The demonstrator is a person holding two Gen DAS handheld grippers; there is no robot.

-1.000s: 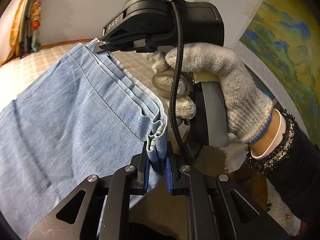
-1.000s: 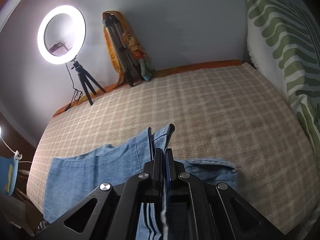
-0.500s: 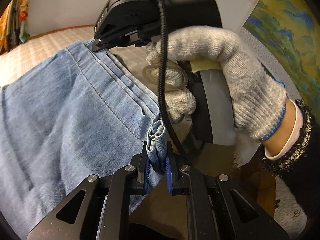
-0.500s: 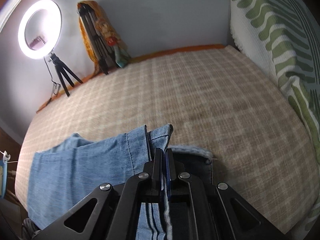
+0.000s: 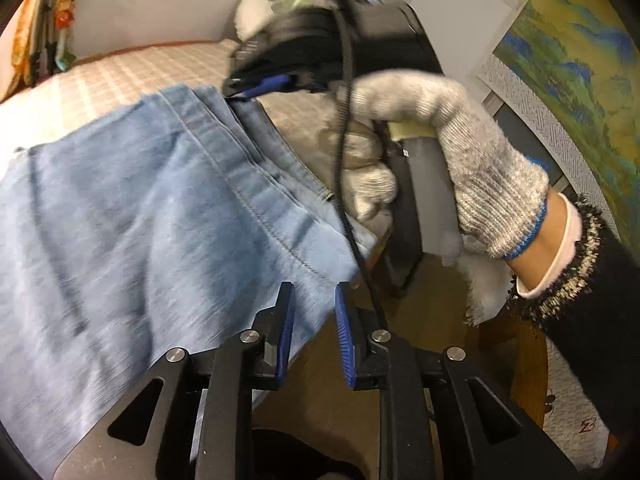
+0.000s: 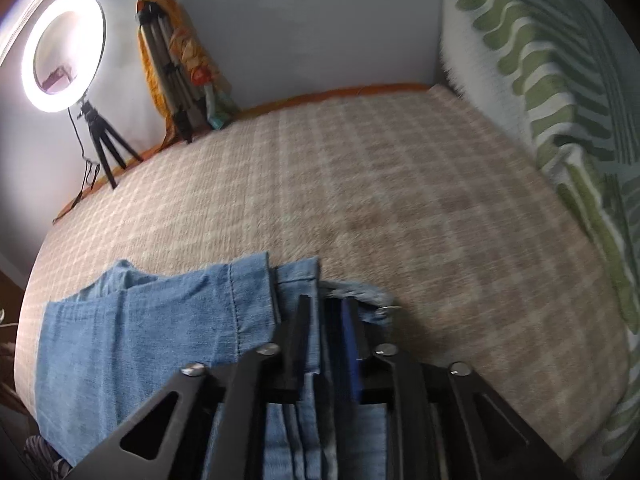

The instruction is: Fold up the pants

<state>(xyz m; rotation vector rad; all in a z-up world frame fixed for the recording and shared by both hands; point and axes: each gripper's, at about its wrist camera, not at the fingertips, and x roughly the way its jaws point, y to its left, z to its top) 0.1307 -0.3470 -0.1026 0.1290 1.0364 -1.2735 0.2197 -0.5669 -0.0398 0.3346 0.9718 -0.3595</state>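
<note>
The left gripper (image 5: 314, 334) stands spread, the denim edge lying loose between its blue pads (image 5: 285, 340). The right gripper (image 6: 326, 340) is also parted around the hem layers, pinching nothing. The pants (image 6: 140, 332) lie folded on the checked bed (image 6: 400, 200), at its near edge. Pulling back carelessly could snag a pad and drag the fold open. Only the left view shows the gloved right hand (image 5: 452, 160); only the right shows the ring light (image 6: 62, 52).
</note>
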